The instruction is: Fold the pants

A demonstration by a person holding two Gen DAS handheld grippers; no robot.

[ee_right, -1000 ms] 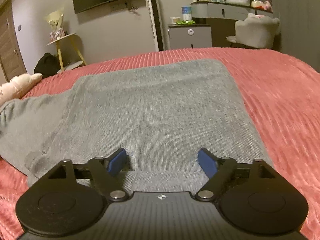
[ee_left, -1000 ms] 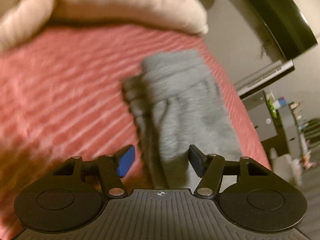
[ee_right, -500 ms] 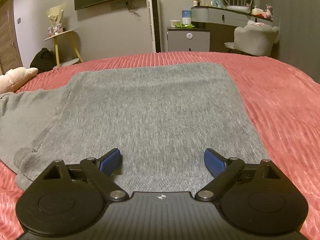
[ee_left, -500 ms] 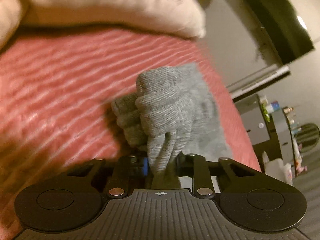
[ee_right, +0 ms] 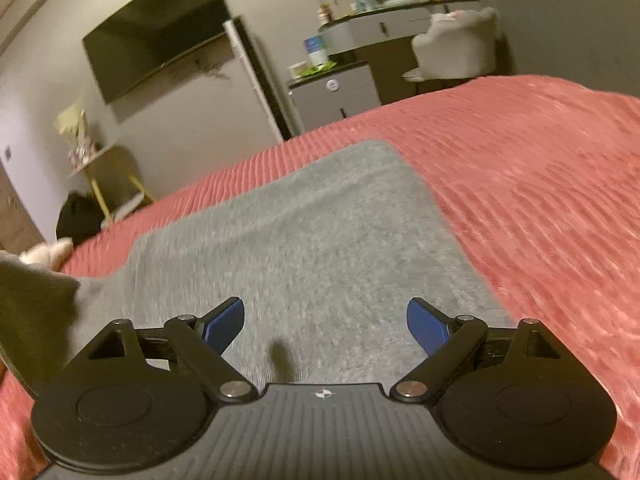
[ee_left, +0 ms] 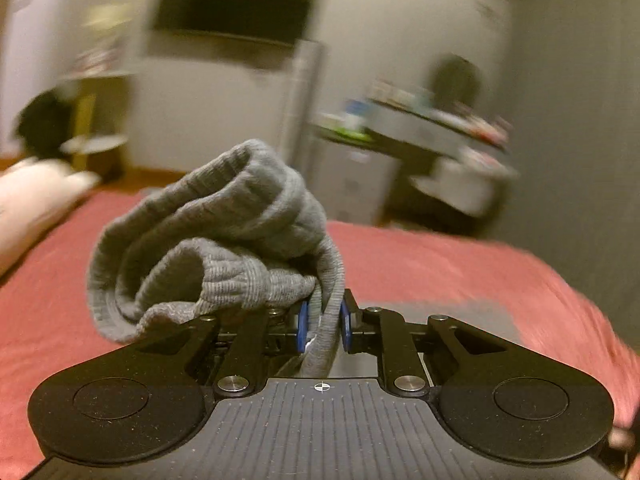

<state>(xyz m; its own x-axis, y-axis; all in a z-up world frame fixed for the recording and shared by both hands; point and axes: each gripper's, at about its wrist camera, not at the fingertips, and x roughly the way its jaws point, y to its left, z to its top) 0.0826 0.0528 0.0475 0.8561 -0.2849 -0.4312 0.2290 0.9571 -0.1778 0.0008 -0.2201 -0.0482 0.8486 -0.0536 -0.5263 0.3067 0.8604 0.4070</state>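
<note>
Grey knit pants (ee_right: 312, 232) lie flat on the red ribbed bedspread (ee_right: 540, 184). My left gripper (ee_left: 324, 326) is shut on the bunched cuff end of the pants (ee_left: 224, 240) and holds it up above the bed, the fabric curling over the left finger. My right gripper (ee_right: 326, 326) is open and empty, hovering just above the flat grey fabric with its blue pads (ee_right: 426, 330) spread wide. A lifted part of the pants (ee_right: 32, 308) shows at the left edge of the right wrist view.
A pale pillow or plush toy (ee_left: 32, 196) lies at the bed's left side. Beyond the bed stand a wall TV (ee_right: 160, 52), a yellow side table (ee_right: 104, 176), a small grey cabinet (ee_right: 336, 96), a dresser and a pale chair (ee_right: 456, 48).
My left gripper closed on the pants' cuff end, lifted it off the bed and swung to face the room. My right gripper stayed open and tilted above the flat fabric.
</note>
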